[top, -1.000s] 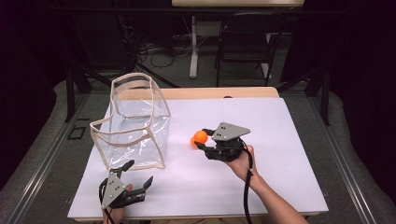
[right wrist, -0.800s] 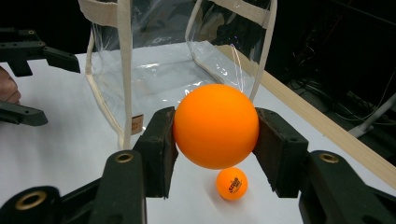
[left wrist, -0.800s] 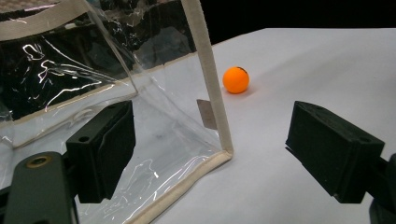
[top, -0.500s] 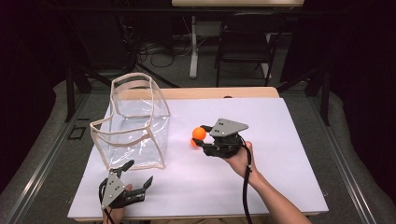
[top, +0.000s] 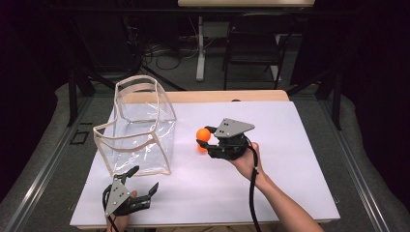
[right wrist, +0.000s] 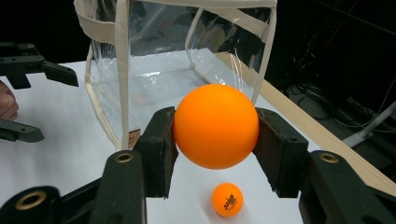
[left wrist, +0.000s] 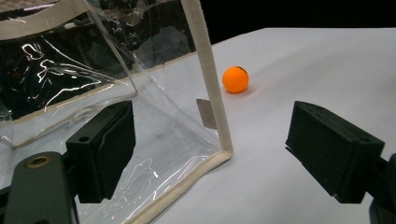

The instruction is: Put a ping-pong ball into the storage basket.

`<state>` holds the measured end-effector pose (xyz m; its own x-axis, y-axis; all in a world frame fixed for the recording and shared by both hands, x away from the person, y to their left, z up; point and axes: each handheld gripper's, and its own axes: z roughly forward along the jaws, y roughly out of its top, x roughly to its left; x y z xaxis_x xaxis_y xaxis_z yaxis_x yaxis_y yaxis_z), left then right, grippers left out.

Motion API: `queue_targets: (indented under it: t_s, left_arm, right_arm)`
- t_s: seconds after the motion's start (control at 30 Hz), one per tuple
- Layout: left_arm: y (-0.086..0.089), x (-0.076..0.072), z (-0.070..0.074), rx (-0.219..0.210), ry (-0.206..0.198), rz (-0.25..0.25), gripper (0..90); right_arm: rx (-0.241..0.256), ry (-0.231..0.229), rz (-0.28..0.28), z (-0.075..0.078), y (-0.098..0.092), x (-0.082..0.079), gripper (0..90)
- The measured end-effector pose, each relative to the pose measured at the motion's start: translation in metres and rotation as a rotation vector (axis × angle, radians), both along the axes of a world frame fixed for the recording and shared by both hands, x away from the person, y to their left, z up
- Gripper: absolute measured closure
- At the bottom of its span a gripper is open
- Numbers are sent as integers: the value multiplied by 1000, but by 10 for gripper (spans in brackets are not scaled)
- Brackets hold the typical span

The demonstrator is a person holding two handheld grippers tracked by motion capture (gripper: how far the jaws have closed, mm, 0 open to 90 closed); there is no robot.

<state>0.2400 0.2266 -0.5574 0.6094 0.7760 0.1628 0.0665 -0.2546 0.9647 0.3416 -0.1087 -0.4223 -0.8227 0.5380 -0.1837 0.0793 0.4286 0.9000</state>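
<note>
The right hand-held gripper (top: 207, 141) held one orange ball (right wrist: 215, 126) tightly between its two jaws, lifted above the white table (top: 300, 159), just beside the clear bag (top: 140, 130) that stood upright with its top open. A second orange ball (right wrist: 227, 199) lay on the table right under the held one, near the bag's side. The left hand-held gripper (top: 140, 181) rested with its jaws wide apart and empty at the bag's near corner, whose cloth-trimmed edge (left wrist: 208, 79) stood between it and the balls.
</note>
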Motion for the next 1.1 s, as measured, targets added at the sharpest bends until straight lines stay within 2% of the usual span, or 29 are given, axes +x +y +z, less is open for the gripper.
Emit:
queue_targets:
  t_s: [1.1]
  left_arm:
    - [-1, 0, 0, 1, 0, -4, 155]
  right_arm:
    - [-29, -45, 34, 25, 23, 10, 506]
